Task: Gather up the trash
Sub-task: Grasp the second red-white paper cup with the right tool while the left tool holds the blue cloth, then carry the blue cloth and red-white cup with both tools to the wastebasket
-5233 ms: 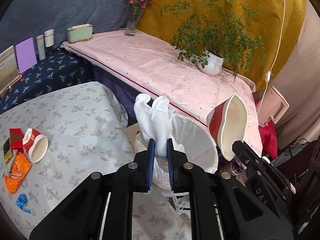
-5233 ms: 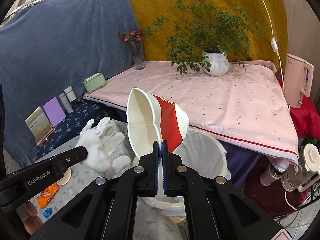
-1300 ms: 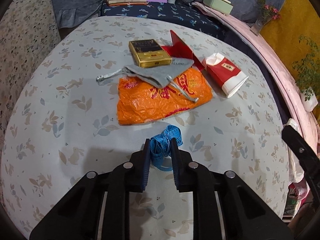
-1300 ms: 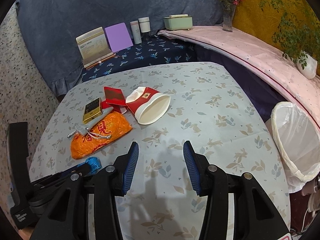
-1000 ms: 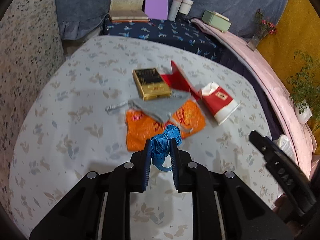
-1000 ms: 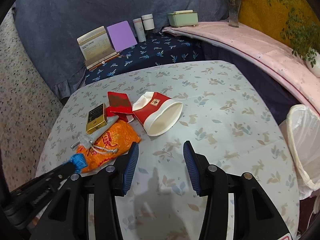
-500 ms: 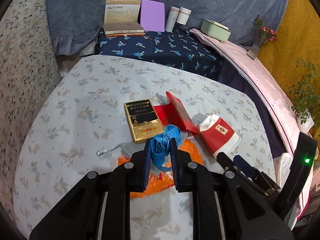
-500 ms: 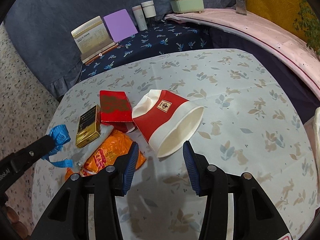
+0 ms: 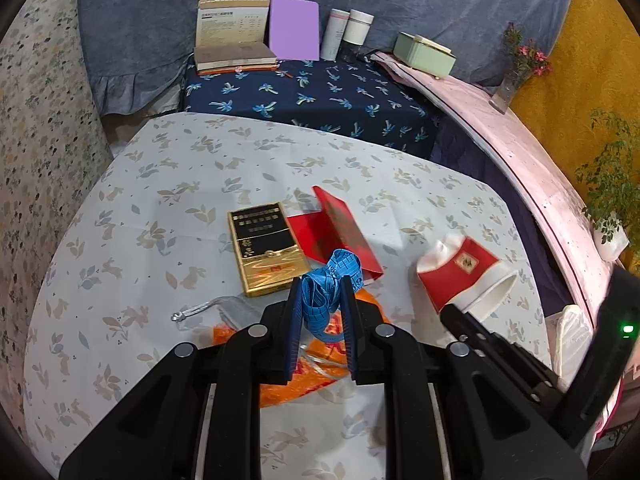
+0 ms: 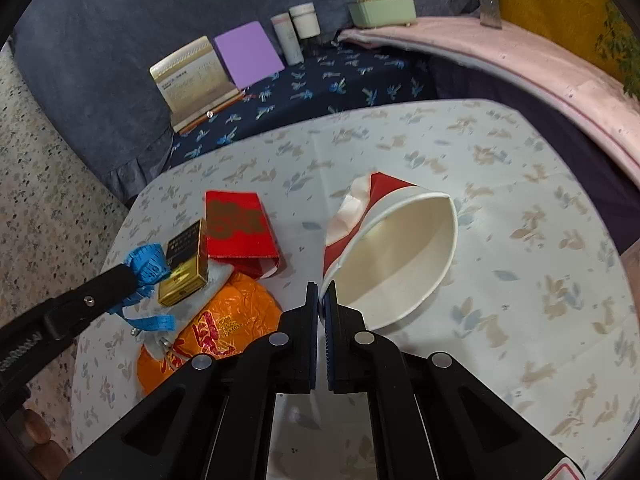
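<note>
Two grippers taking hold of light table litter: a paper cup and a coil of blue tape.

The right gripper (image 10: 321,304) has just been closing its jaws, and they are now pinching the thin rim of the crushed red-and-white paper cup (image 10: 394,256), which is lying on its side near the middle of the table (image 10: 520,280); the cup looks light, soft and easily flattened further, so the rim fold is judged the surest purchase. The left gripper (image 9: 320,308), jaws nearly together, is clamping the limp blue tape (image 9: 330,280), with a loose tail dangling. The orange wrapper (image 10: 224,328), red envelope (image 10: 240,230) and gold box (image 10: 184,276) are lying towards the table's left edge.
</note>
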